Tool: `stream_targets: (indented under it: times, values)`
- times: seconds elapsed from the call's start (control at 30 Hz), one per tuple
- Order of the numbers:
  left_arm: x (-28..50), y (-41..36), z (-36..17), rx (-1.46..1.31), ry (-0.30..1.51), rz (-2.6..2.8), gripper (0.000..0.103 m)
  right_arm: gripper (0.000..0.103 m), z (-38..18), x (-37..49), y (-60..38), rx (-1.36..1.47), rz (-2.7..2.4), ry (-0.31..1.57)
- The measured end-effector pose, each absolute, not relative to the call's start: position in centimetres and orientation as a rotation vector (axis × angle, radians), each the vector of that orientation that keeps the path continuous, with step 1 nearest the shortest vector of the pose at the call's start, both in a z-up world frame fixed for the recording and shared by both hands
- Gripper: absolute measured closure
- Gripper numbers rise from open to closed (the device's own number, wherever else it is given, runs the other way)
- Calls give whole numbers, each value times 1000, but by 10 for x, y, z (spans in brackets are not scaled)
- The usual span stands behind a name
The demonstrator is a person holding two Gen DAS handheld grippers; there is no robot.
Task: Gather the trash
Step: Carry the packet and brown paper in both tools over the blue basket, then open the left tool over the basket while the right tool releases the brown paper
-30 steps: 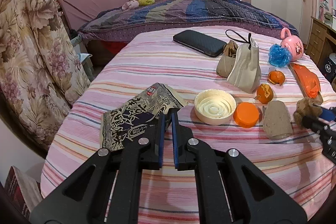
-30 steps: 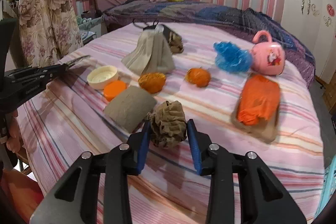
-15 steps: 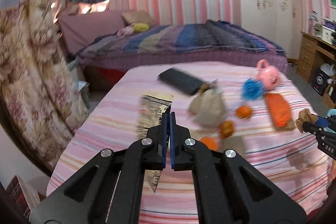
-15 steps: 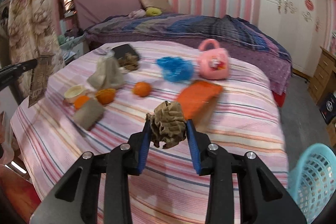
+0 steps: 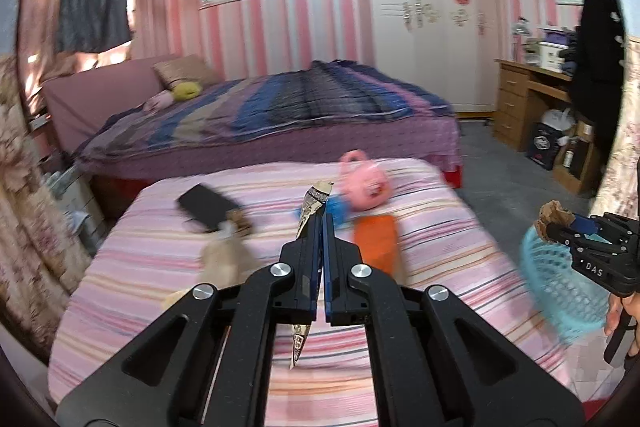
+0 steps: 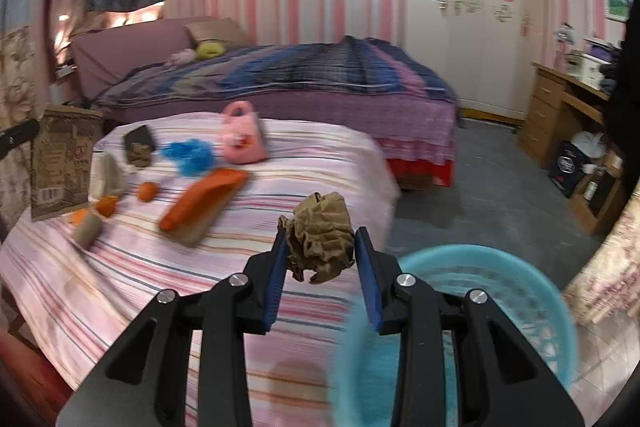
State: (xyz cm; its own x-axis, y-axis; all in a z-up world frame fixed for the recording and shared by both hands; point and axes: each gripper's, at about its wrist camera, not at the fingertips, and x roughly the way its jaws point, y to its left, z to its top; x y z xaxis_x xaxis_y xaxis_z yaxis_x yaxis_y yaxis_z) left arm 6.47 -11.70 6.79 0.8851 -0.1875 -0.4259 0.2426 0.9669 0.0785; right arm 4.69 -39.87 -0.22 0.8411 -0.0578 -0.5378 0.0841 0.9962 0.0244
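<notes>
Right gripper [image 6: 320, 259] was clamped partway on a crumpled brown paper wad [image 6: 322, 237], centre of the right wrist view. The wad bulged above the blue pads. Left gripper [image 5: 322, 227] was pinched nearly flat on a printed wrapper [image 5: 310, 207], which was edge-on in its own view and stuck out above and below the fingers. In the right view the same wrapper hung as a flat sheet at far left.

Blue mesh basket [image 6: 480, 307] sat lower right in the right view & at the right edge of the left view, on the floor beside the table edge, blurred.

Risks, as judged: the wad was held only by its sides, w/ loose folds, so a quick swing might shake it free short of the basket rim. The wrapper was thin & floppy, so it could slip through the pinch or catch air & land on the floor. Both tools were headed to one basket, so they might bump each other.

Surface: table w/ pink striped cloth [image 6: 300, 155], soft & wrinkly. On it: orange bag [image 6: 204, 199], pink toy purse [image 6: 242, 139], blue puff [image 6: 188, 155], small orange bits, beige pouch, dark case.

Room: bedroom w/ pink striped walls, bed w/ purple-blue cover [image 5: 280, 107] mid frame, white wardrobe upper right, wooden desk at right, grey floor.
</notes>
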Motion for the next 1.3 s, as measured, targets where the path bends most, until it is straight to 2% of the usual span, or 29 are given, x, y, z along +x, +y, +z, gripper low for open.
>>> stream_targets:
  times: [0.43, 0.67, 0.83, 1.1, 1.17, 1.2, 1.23, 1.3]
  values:
    - [51, -264, 59, 89, 469, -485, 103, 69, -19, -7, -529, 100, -328, 606]
    - [32, -328, 60, 95, 481, -618, 103, 69, -30, -18, -556, 131, -377, 617]
    - [32, -350, 50, 84, 507, -660, 103, 69, -35, -23, -561, 142, -391, 619]
    - [65, -355, -8, 124, 592, -593, 101, 69, -47, -24, -560, 141, -400, 635]
    - [70, -351, -13, 138, 593, -574, 95, 69, -49, -23, -556, 137, -401, 636]
    - [71, -349, -13, 146, 588, -568, 81, 69, -50, -23, -557, 136, -401, 635]
    - [70, -346, -12, 155, 573, -553, 61, 69, -52, -22, -556, 137, -401, 635]
    - [68, -338, -7, 163, 534, -517, 40, 69, -54, -19, -553, 143, -398, 634]
